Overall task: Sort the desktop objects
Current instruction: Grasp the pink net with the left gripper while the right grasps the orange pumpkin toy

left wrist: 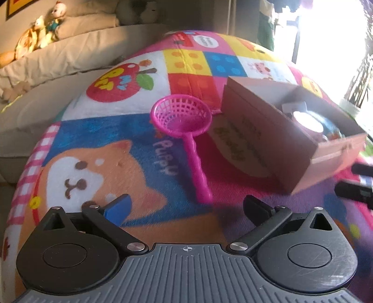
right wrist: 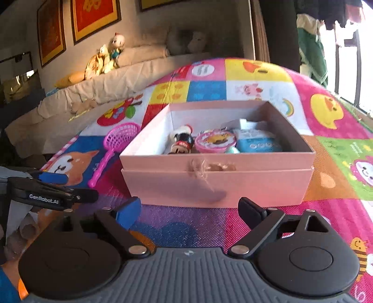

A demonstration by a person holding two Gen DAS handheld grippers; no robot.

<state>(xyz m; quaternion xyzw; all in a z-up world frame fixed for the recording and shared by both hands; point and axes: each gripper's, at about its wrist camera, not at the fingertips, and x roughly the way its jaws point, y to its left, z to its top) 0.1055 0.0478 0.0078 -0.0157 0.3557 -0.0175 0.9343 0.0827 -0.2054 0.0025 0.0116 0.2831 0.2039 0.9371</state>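
A pink toy net scoop (left wrist: pixel 186 125) lies on the colourful play mat, handle toward me; it also shows in the right wrist view (right wrist: pixel 114 145). My left gripper (left wrist: pixel 186 205) is open and empty, just short of the handle's end. A pink cardboard box (right wrist: pixel 216 179) stands on the mat to the right of the scoop and also shows in the left wrist view (left wrist: pixel 268 139). It holds a small cola bottle (right wrist: pixel 181 142), a round pink case (right wrist: pixel 215 141) and a blue carton (right wrist: pixel 256 139). My right gripper (right wrist: pixel 190 209) is open and empty, just in front of the box.
The play mat (right wrist: pixel 326 111) covers the surface. A beige sofa (left wrist: pixel 58 70) with plush toys (right wrist: pixel 105 58) stands behind and to the left. Framed pictures (right wrist: pixel 93 16) hang on the wall. My left gripper (right wrist: pixel 53 186) appears at the left of the right wrist view.
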